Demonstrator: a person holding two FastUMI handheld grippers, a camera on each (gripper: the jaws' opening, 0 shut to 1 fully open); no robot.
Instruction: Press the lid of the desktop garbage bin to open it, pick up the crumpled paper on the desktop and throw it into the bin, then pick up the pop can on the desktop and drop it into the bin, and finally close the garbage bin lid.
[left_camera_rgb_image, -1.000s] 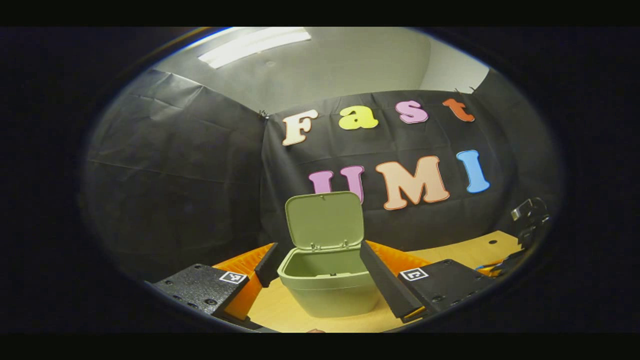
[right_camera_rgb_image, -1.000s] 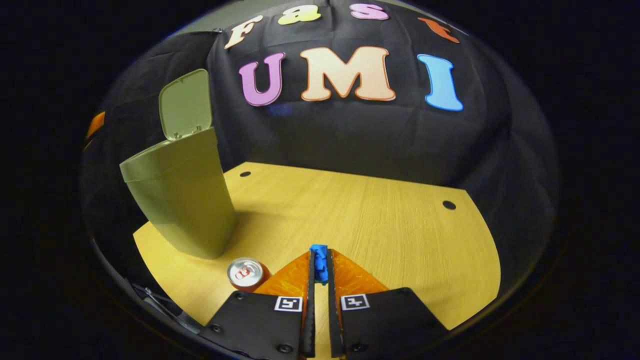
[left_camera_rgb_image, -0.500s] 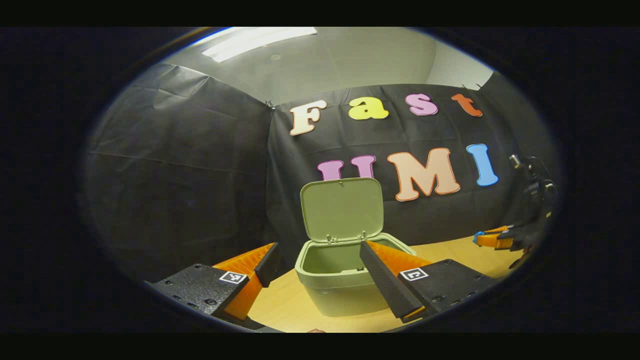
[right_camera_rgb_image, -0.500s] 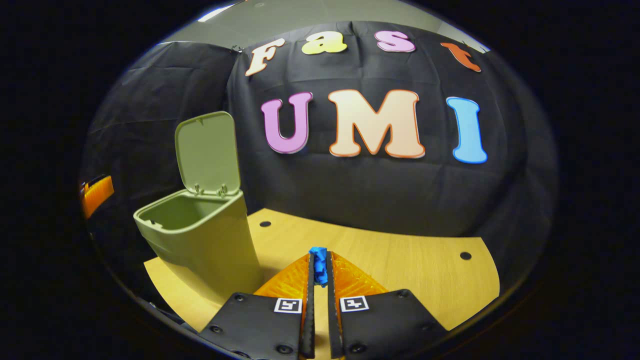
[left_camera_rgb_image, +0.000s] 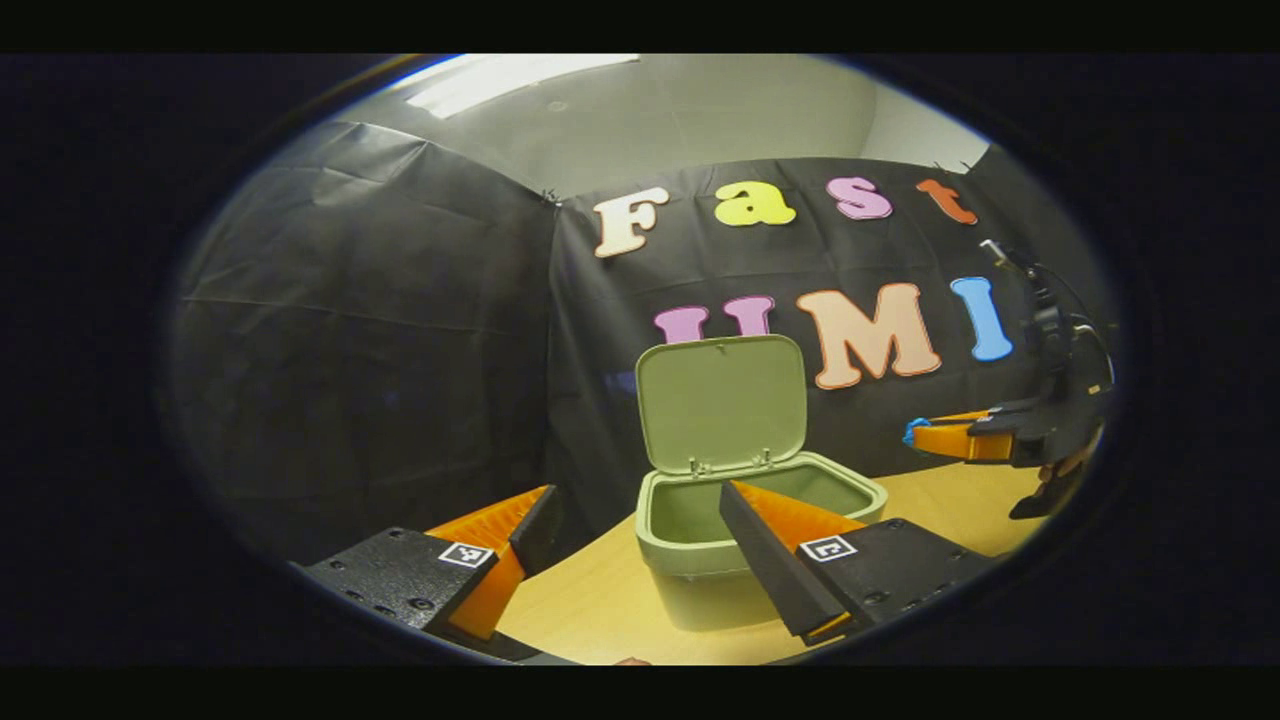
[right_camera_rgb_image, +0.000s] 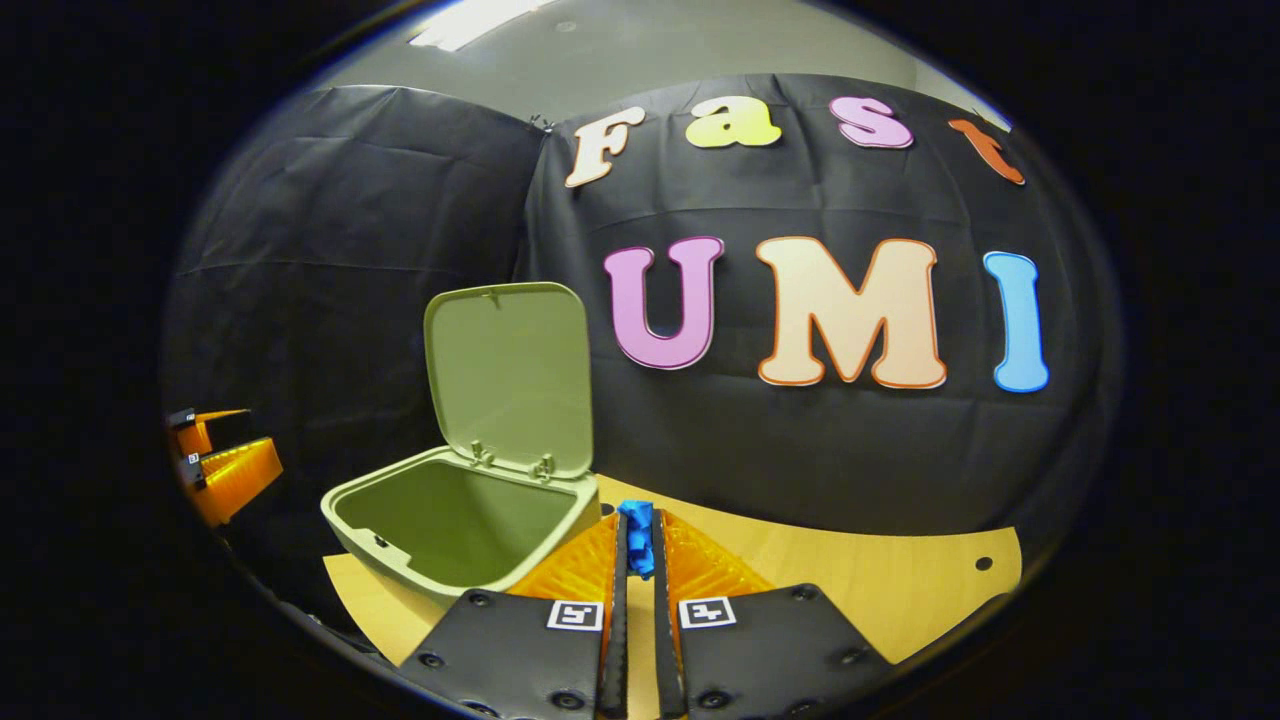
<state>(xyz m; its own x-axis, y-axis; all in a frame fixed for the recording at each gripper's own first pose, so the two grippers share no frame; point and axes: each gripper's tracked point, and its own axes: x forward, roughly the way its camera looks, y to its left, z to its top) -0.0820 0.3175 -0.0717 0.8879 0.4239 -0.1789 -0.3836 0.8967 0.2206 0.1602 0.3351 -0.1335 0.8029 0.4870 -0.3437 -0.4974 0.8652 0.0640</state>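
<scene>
My left gripper (left_camera_rgb_image: 640, 535) stands wide open and empty before the green bin (left_camera_rgb_image: 757, 520); its lid (left_camera_rgb_image: 722, 402) is upright. My right gripper (right_camera_rgb_image: 637, 545), nearly closed on a small blue scrap (right_camera_rgb_image: 636, 520), hangs beside the rim. Judgement: carry it over the opening, then release.

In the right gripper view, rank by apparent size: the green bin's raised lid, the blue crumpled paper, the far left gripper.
1. Green plastic bin lid, largest.
2. Left gripper, farther off, so unsure.
3. Blue crumpled paper, partly hidden between the right gripper's fingers.
</scene>
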